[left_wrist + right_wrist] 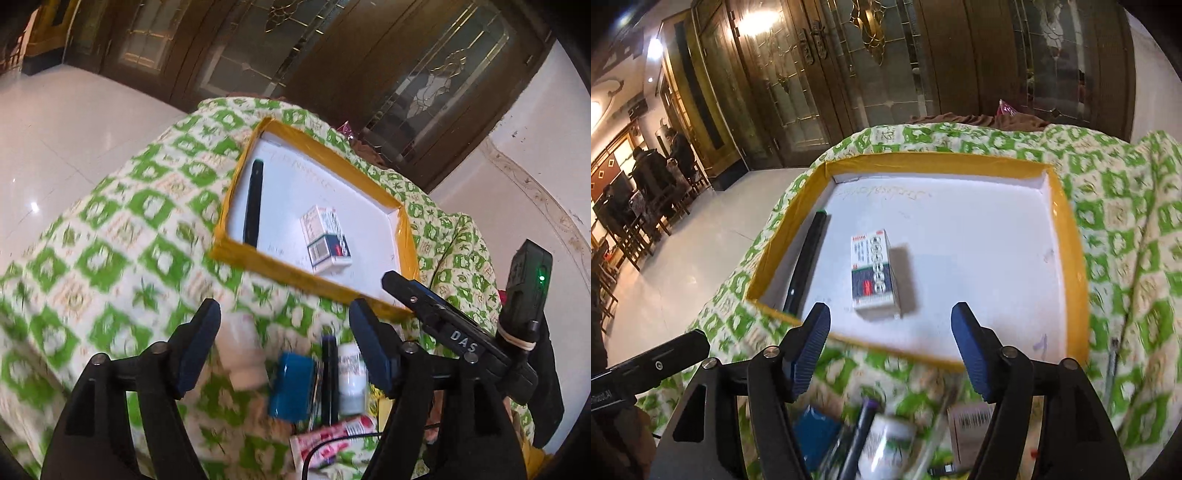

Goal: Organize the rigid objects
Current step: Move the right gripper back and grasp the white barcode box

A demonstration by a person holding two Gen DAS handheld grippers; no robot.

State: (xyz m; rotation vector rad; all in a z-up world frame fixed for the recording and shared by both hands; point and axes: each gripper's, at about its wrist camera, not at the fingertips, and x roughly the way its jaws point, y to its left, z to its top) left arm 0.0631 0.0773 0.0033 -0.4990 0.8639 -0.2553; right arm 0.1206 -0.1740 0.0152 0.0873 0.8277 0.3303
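Green-checked cloth hides the bench; both tongs gape empty over blurred clutter beside the tray.

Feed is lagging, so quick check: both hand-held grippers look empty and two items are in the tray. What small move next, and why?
Probably lower the left hand-held gripper onto the blue box just below its open jaws. The tray already holds the black pen and the small carton; the right hand-held gripper is open and empty too, and several items remain on the green checked cloth.

Green-patterned cloth, wooden doors
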